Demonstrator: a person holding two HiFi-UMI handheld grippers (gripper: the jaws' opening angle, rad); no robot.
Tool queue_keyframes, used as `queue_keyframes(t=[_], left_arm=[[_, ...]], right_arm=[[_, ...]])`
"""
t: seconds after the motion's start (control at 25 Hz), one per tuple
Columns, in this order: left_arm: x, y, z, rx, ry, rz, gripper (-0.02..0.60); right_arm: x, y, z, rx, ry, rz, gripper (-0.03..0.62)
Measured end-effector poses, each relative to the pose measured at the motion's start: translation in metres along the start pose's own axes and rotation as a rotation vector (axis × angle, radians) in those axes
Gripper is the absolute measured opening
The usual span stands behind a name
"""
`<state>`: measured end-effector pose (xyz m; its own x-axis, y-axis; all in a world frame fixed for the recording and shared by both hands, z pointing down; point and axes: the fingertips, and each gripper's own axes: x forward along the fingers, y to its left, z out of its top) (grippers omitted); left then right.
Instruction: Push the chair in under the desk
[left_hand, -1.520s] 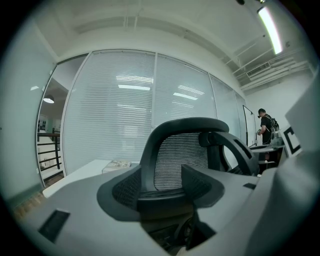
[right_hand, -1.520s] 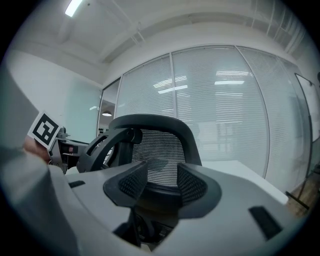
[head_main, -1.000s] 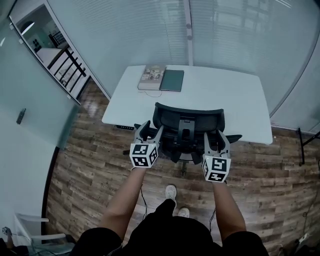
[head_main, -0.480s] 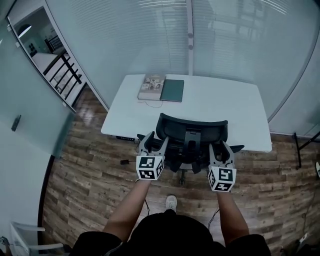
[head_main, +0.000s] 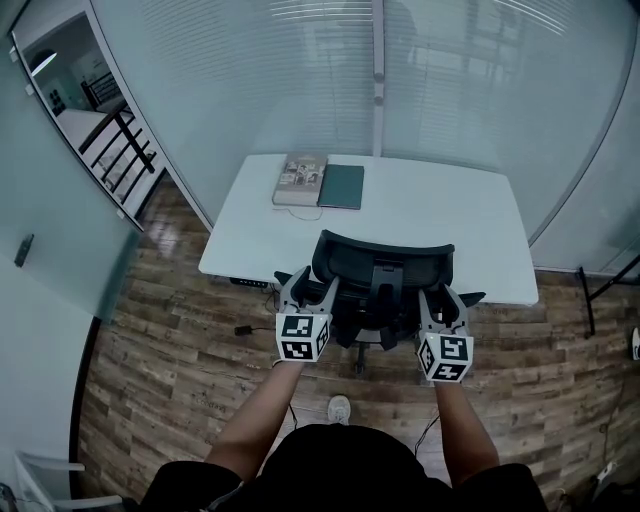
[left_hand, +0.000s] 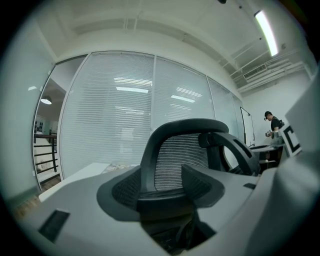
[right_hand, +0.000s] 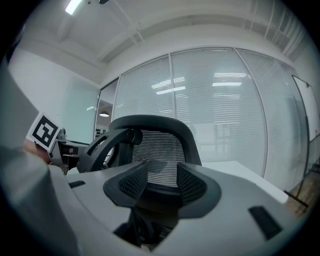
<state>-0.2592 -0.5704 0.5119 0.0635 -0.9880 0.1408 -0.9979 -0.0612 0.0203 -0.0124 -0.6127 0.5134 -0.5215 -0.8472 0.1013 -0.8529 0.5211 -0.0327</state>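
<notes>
Black mesh-back office chair (head_main: 380, 262) stood on the wood-plank floor (head_main: 180, 370), seat partly under the near edge of the white rectangular table (head_main: 440, 220), backrest just outside it. Fingers of left gripper (head_main: 308, 282) and right gripper (head_main: 442, 298) looked clamped on the dark frame, low at either side of the backrest. We judged it rolls easily and swivels if pushed unevenly. Frame stiff, mesh soft, so hold the frame. Armrests might catch the table edge. Floor room either side, frosted glass wall (head_main: 300, 90) beyond.
</notes>
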Motion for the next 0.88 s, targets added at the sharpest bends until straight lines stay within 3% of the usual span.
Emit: queue_keyframes(t=[0.32,0.48,0.68,0.88], left_arm=[[0.001,-0.003,-0.003,0.013,0.045,-0.029,0.256],[-0.016,-0.009,0.026,0.053,-0.024,-0.013,0.239],[-0.038,-0.025,0.059,0.049,-0.113,-0.019,0.222],[-0.058,-0.040,0.078,0.044,-0.145,-0.029,0.133]], right_arm=[[0.002,-0.003,-0.006,0.013,0.020,-0.004,0.178],[-0.009,-0.002,0.010,0.021,-0.013,-0.015,0.107],[-0.026,0.000,0.041,-0.004,-0.060,0.007,0.081],[-0.045,0.007,0.064,-0.044,-0.090,0.025,0.049]])
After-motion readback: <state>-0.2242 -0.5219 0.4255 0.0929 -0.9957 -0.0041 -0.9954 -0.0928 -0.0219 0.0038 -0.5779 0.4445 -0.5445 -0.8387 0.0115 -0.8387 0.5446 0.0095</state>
